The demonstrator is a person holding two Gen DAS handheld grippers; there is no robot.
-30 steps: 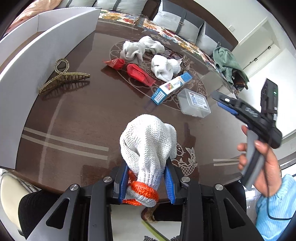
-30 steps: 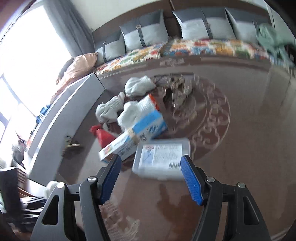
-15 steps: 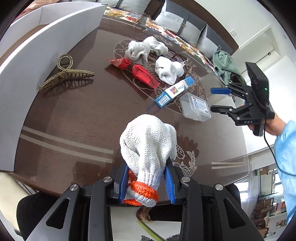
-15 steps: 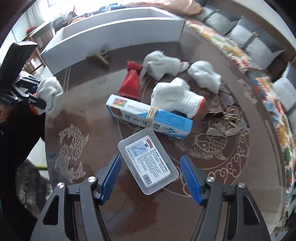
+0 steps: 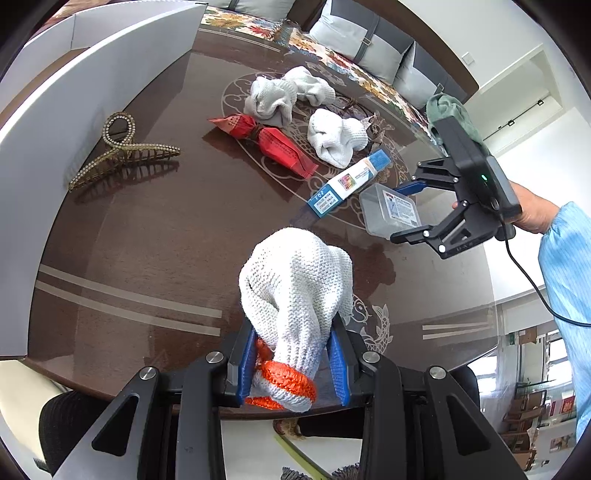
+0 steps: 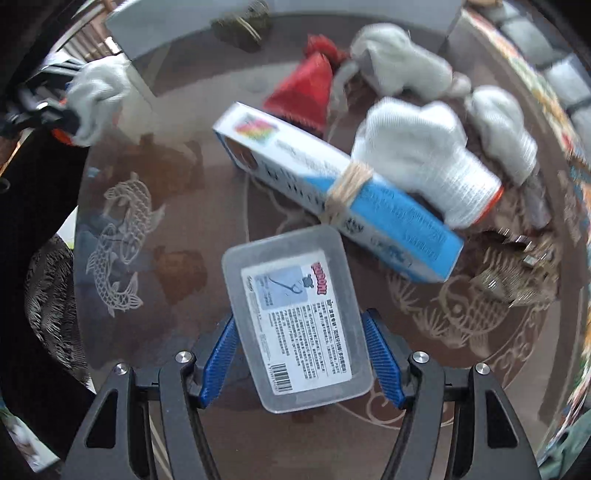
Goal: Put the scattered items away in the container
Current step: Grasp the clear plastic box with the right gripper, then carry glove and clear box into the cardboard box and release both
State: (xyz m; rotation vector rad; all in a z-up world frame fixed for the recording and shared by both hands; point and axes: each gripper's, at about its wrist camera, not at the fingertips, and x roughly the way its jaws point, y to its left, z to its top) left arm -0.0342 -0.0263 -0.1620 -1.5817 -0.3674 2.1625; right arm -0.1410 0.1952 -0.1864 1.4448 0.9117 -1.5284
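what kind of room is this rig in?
Most likely a home living or dining room. A dark glossy table with fish inlays sits by a bench sofa with grey cushions and a floral cover, and household clutter like a hair claw lies on it.

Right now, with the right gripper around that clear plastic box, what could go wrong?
The right gripper straddles the clear plastic box with its jaws open; closing off-centre could make the smooth box slip or twist. The blue carton lies close against the box's far corner and may get nudged on lifting.
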